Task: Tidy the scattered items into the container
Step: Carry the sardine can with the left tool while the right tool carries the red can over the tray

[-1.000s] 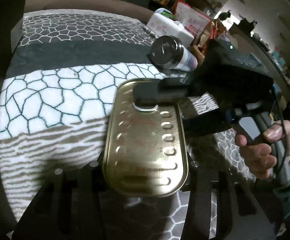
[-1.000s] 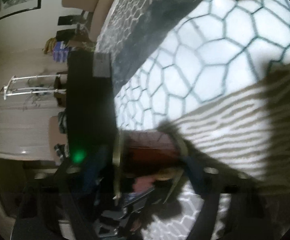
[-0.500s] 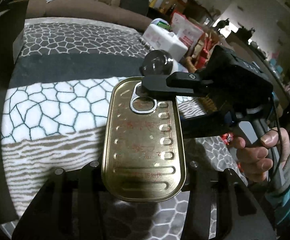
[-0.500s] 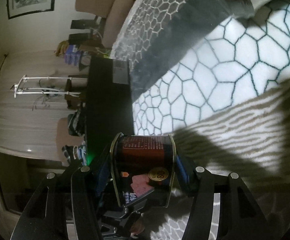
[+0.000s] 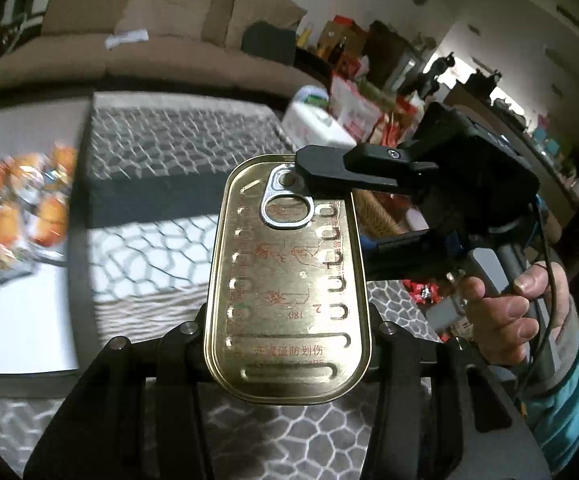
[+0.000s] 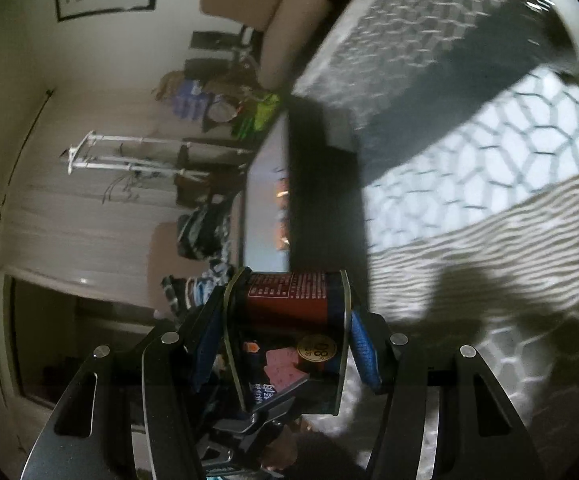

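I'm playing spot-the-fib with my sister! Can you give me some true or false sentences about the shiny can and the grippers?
1. The gold can has a pull ring on its lid. True.
2. The can is lying on the patterned blanket. False: it is held up above the blanket.
3. Both the left hand-held gripper and the right hand-held gripper grip the same can. True: the left one clamps its long sides, the right one its top and bottom.
4. The can's lid has been peeled open. False: the lid is flat and sealed.
5. A bare hand holds the right hand-held gripper's handle. True.
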`<state>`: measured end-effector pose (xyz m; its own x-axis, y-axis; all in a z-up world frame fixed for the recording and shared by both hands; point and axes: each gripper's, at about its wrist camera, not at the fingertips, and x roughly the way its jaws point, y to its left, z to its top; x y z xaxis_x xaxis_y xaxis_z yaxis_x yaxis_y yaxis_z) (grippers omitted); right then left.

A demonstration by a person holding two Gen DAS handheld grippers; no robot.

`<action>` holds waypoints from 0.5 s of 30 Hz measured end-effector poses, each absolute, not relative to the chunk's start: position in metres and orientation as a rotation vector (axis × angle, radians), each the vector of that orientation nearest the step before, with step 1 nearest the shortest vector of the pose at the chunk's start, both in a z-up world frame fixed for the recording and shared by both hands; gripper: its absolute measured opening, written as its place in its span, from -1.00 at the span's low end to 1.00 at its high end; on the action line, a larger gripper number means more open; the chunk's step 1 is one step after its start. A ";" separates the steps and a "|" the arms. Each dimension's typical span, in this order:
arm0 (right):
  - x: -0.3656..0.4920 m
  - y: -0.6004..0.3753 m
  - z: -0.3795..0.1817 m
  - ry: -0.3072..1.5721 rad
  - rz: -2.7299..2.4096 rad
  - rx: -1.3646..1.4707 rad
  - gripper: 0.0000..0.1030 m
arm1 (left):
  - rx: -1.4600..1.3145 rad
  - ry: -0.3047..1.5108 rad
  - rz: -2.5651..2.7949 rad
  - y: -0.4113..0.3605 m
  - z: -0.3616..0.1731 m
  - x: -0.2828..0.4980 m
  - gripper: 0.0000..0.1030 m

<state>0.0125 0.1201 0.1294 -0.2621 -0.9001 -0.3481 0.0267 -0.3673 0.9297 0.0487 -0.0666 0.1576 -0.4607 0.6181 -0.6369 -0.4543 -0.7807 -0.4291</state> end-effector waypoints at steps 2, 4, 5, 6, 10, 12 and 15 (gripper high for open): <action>0.012 0.099 0.150 -1.106 -1.695 1.275 0.13 | -1.065 -0.256 2.264 -0.084 0.176 0.054 -0.17; 0.012 0.080 0.167 -1.076 -1.688 1.261 0.13 | -1.047 -0.256 2.297 -0.104 0.196 0.057 -0.16; 0.012 0.065 0.177 -1.061 -1.677 1.250 0.13 | -1.038 -0.247 2.313 -0.114 0.205 0.059 -0.16; 0.011 0.055 0.182 -1.058 -1.664 1.244 0.13 | -1.030 -0.223 2.331 -0.125 0.215 0.060 -0.16; 0.003 0.007 0.196 -1.084 -1.584 1.232 0.14 | -1.041 -0.053 2.370 -0.162 0.249 0.058 -0.16; -0.002 -0.013 0.196 -1.110 -1.546 1.234 0.14 | -1.065 0.030 2.385 -0.179 0.261 0.058 -0.16; -0.011 -0.048 0.193 -1.137 -1.504 1.237 0.14 | -1.096 0.060 2.388 -0.210 0.269 0.049 -0.16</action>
